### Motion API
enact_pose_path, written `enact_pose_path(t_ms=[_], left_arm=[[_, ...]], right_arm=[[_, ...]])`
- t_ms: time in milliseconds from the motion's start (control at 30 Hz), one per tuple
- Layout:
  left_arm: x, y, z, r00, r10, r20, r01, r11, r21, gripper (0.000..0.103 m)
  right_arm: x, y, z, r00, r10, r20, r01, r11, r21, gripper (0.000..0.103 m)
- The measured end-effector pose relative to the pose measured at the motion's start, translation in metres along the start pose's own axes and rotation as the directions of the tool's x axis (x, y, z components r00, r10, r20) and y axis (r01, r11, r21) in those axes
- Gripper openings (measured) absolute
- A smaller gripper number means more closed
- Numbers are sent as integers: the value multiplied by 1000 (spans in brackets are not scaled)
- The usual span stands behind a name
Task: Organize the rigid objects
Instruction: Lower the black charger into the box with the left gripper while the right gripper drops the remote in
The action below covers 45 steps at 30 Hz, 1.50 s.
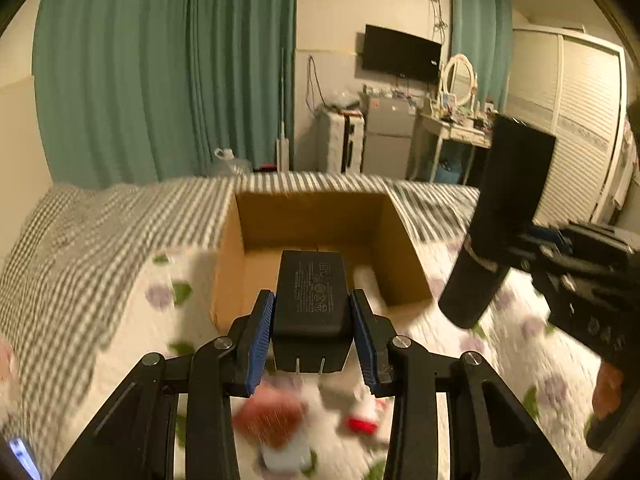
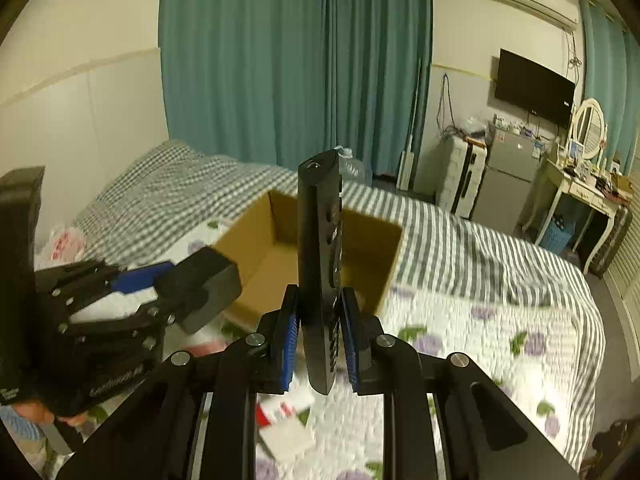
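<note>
From the left wrist, the left gripper (image 1: 313,332) clamps a black rectangular plastic power adapter (image 1: 311,300) between its blue pads, held above the near edge of an open brown cardboard box (image 1: 240,248) on the floral quilt (image 1: 132,336). From the right wrist, the right gripper (image 2: 319,340) grips a slim black plastic remote control (image 2: 320,264) upright, just before the same box.

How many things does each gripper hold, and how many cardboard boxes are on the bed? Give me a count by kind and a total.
Black power adapter, in left gripper: 1
Black remote control, in right gripper: 1
Cardboard box: 1
Total: 3
</note>
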<state>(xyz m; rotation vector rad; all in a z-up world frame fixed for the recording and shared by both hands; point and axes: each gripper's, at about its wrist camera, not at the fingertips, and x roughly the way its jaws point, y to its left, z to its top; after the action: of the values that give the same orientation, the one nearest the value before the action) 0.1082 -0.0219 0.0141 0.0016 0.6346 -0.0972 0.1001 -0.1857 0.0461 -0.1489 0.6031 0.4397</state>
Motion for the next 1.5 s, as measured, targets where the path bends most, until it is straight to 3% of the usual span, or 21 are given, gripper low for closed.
enact_pose_path(t_ms=[200,400,533,733,833,967,1200,1333,1400,1433,1500], left_arm=[[65,17,18,999,27,-37,-27,1000,5,38],[121,27,2,994,26,-105,-24,1000,17,38],[134,25,-9,992,44,-119,-40,998,42,39],[128,22,-9,992,36,-121,-31,999,38,41],[110,19,-3,996,71,-61,-67,996,58,50],[85,27,-2,997,72,-20,-71,997,43,50],[79,40,-6,996,89,-20,-88,996,17,50],[78,43,-6,997,81,-18,-81,997,6,50],[76,44,-6,997,82,-13,-82,997,2,50],[74,46,-5,996,86,-9,-86,996,-4,50],[71,49,-5,996,91,-5,-91,996,-17,50]], right_arm=[[42,-5,16,1000,13,-15,-13,1000,-8,19],[96,-15,10,997,25,-73,-24,1000,16,19],[120,-21,-3,992,37,-122,-33,999,32,19],[123,-17,-7,989,32,-142,-29,999,23,19],[118,-15,-7,988,27,-152,-25,1000,17,19],[120,-13,-4,983,21,-183,-18,1000,16,19],[174,-3,3,948,24,-317,-20,1000,16,19],[194,0,10,951,5,-310,2,1000,22,20],[196,-3,14,958,5,-285,8,999,45,36],[192,-6,16,964,-1,-266,18,998,62,52],[180,-9,19,976,-11,-219,29,996,82,58]])
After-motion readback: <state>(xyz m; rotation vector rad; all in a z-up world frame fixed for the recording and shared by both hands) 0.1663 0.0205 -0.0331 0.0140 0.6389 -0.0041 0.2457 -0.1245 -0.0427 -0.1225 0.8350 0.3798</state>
